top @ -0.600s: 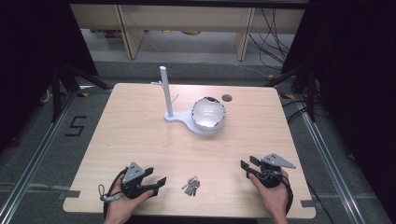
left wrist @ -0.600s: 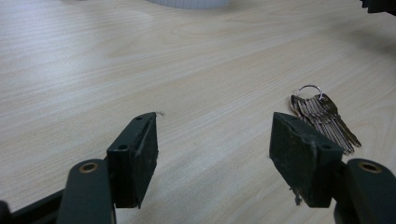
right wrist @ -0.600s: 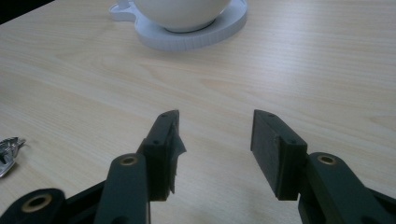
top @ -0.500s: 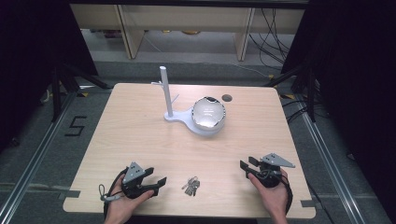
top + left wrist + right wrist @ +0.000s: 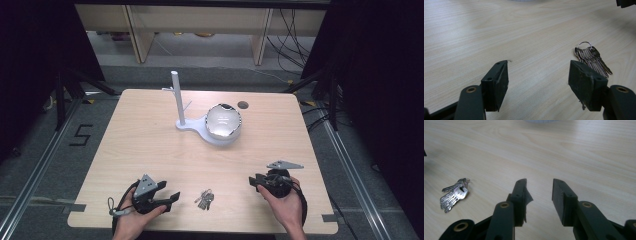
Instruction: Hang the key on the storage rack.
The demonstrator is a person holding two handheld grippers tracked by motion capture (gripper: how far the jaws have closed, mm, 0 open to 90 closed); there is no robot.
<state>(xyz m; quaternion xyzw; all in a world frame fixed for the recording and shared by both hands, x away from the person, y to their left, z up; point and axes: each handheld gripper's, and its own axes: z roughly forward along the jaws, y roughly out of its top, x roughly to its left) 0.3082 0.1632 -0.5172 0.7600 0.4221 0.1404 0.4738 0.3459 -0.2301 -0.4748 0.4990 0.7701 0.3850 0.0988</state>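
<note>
The bunch of keys (image 5: 204, 198) lies flat on the table (image 5: 150, 145) near its front edge, between the left gripper (image 5: 170, 198) and the right gripper (image 5: 253, 181), touching neither. Both grippers stand open and empty. The keys look light, rigid and slippery, loose on 1 ring; the fanned blades probably offer the surest grip. No writing is readable.
</note>
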